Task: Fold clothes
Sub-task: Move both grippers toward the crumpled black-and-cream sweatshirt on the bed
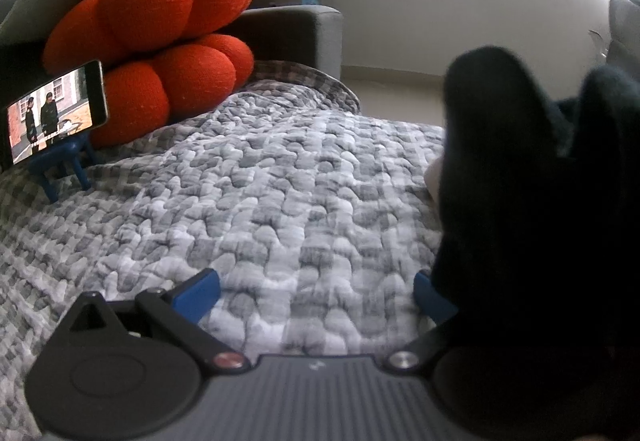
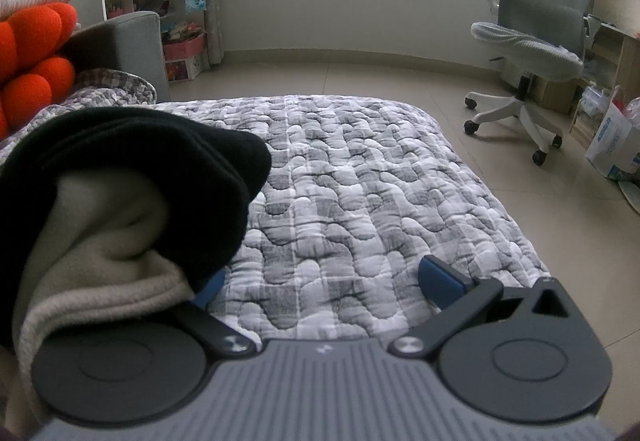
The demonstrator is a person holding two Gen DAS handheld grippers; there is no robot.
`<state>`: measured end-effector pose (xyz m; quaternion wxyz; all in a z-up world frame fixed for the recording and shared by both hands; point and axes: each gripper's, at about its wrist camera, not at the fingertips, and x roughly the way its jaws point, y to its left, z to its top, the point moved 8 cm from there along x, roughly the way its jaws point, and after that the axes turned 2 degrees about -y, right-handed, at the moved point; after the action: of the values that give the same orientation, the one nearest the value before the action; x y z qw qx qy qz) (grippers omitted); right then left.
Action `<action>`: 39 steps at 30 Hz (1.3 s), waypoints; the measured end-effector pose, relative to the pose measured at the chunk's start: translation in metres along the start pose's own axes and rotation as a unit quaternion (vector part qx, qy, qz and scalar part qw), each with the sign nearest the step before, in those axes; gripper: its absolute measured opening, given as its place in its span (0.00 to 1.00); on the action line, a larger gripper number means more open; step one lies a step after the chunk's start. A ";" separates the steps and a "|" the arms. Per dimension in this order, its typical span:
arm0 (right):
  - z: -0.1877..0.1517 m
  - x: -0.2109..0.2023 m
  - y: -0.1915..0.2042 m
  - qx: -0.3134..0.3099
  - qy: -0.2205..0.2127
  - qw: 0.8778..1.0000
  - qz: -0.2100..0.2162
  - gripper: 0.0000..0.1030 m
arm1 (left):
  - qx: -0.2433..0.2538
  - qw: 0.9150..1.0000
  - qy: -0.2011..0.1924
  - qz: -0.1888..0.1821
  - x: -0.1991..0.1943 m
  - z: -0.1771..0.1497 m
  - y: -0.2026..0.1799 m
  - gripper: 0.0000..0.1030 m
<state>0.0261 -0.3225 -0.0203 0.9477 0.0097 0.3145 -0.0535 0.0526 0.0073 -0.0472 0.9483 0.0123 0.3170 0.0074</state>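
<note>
A black garment [image 1: 532, 225] with a pale fleece lining [image 2: 104, 241] is bunched up on the grey checked quilt [image 1: 248, 201], which also fills the right wrist view as the quilt [image 2: 360, 185]. The bundle lies between the two grippers. My left gripper [image 1: 316, 293] is open, and the garment rests against and over its right blue fingertip [image 1: 430, 295]. My right gripper [image 2: 324, 287] is open too, with the garment covering most of its left fingertip [image 2: 210, 291]. Only bare quilt shows between each pair of jaws.
A red knotted cushion [image 1: 160, 53] and a phone [image 1: 56, 109] on a blue stand sit at the quilt's far left. A grey sofa arm [image 2: 136, 41] stands behind. On the tiled floor to the right are an office chair [image 2: 532, 41] and bags [image 2: 612, 137].
</note>
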 end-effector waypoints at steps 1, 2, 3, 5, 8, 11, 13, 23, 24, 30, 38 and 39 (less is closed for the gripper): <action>0.000 0.000 0.003 0.000 0.000 1.000 0.000 1.00 | 0.003 1.000 0.001 -0.001 -0.004 -0.002 0.002 1.00; 0.001 0.001 0.006 0.001 0.000 1.000 0.000 1.00 | 0.006 1.000 0.003 -0.001 -0.007 -0.003 0.004 1.00; 0.000 -0.002 0.013 0.003 -0.007 1.000 0.000 1.00 | 0.009 1.000 0.004 -0.002 -0.011 -0.005 0.006 1.00; -0.003 -0.007 0.022 0.005 -0.018 1.000 0.000 1.00 | 0.014 1.000 0.007 -0.004 -0.018 -0.008 0.010 1.00; -0.007 -0.012 0.028 0.007 -0.011 1.000 -0.005 1.00 | 0.023 1.000 0.011 -0.006 -0.029 -0.012 0.016 1.00; -0.015 -0.021 0.030 0.020 0.003 1.000 -0.011 1.00 | 0.027 1.000 0.006 0.000 -0.055 -0.021 0.032 1.00; -0.025 -0.033 0.031 0.024 0.013 1.000 -0.014 1.00 | 0.024 1.000 0.008 0.004 -0.071 -0.023 0.046 1.00; -0.037 -0.082 0.059 0.009 0.023 0.999 0.026 1.00 | 0.031 0.999 0.016 -0.016 -0.113 -0.013 0.066 1.00; -0.032 -0.086 0.064 -0.010 0.020 0.999 0.026 1.00 | 0.032 0.999 0.015 -0.016 -0.117 -0.012 0.066 1.00; -0.011 -0.109 0.084 -0.097 -0.008 0.995 0.023 1.00 | 0.033 0.999 0.012 -0.002 -0.142 -0.005 0.065 1.00; 0.004 -0.144 0.107 -0.111 -0.021 0.992 0.056 1.00 | 0.033 0.999 -0.010 0.006 -0.184 0.013 0.066 1.00; 0.006 -0.150 0.108 -0.112 -0.024 0.992 0.061 1.00 | 0.032 0.999 -0.012 0.006 -0.188 0.015 0.066 1.00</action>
<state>-0.0781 -0.2008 0.0718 0.9515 -0.0785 0.2947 0.0393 -0.0892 0.0687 0.0796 0.9511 0.0449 0.3055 0.0022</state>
